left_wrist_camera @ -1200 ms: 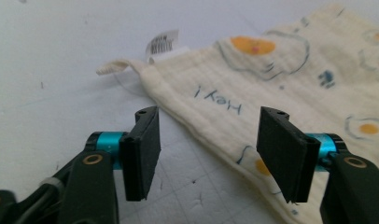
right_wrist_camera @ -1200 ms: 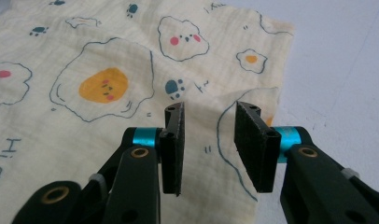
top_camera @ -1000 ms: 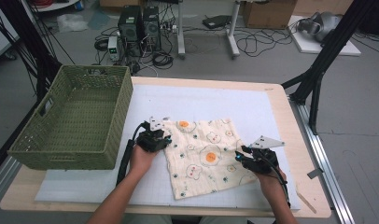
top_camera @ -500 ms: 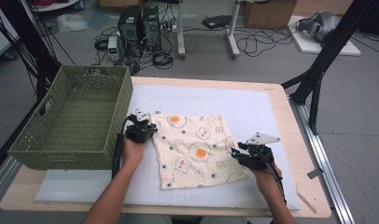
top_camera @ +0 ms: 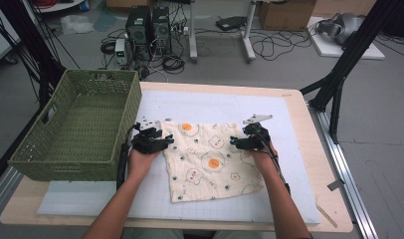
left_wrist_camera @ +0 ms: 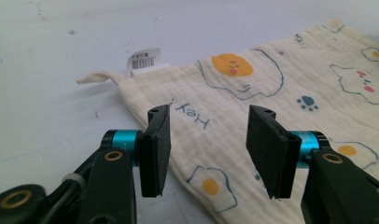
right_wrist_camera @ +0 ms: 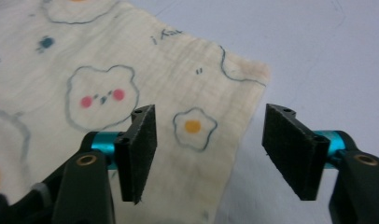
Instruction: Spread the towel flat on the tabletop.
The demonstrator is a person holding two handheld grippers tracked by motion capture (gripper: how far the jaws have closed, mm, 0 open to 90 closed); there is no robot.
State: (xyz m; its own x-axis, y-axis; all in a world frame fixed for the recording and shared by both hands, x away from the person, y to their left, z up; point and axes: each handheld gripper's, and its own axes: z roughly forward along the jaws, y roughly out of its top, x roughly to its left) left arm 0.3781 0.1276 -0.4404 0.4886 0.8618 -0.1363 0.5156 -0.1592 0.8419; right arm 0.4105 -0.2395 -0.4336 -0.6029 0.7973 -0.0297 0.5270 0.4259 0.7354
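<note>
- While the cream cloth (top_camera: 210,162) lies spread flat on the white mat (top_camera: 200,102), both grippers sit at its far corners, one at each side.
- Cloth: printed with fried eggs, bear faces and paw marks; it rests in the middle of the mat, to the right of the green wicker basket (top_camera: 75,129), apart from it.
- Left gripper (top_camera: 152,142): at the cloth's far-left corner, close beside the basket's near-right corner. In the left gripper view its jaws have just been opening and now stand apart — the cloth's edge lies on the mat below the gap, pads not pressing on it.
- That view also shows the cloth's hanging loop (left_wrist_camera: 96,77) and a white barcode tag (left_wrist_camera: 143,59) at the corner, lying flat on the mat ahead of the jaws.
- Right gripper (top_camera: 250,142): at the cloth's far-right corner. In the right gripper view its jaws have just been opening too and stand wide — the left jaw over the fabric, the right jaw over bare mat, the cloth's edge running between them; nothing gripped.
- The person's forearms come in from the near edge of the wooden table (top_camera: 309,124), one to each gripper.
</note>
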